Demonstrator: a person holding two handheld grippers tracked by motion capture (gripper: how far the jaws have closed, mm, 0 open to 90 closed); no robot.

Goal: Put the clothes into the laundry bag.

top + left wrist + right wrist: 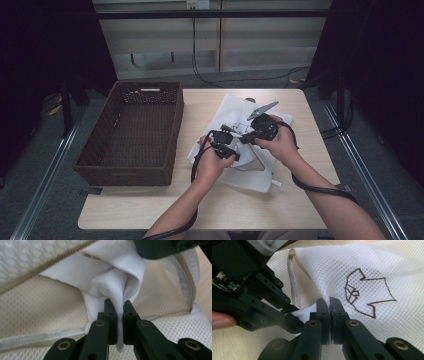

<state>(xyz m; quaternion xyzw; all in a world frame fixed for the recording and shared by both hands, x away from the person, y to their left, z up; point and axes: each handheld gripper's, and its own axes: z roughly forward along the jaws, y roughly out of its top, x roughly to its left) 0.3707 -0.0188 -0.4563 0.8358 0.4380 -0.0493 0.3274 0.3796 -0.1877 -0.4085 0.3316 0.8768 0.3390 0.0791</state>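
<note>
Mesh bag (235, 112) pinched by left gripper (117, 303), right gripper (329, 302).

- Wicker basket (131, 134) occupies the table's left half; its interior is open from above.
- Mesh laundry bag (239, 150) covers centre-right.
- Bare table (200, 205) strip along the near edge is passable.

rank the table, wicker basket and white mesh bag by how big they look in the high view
1. table
2. wicker basket
3. white mesh bag, partly hidden by hands and grippers, so its full extent is unsure
</note>
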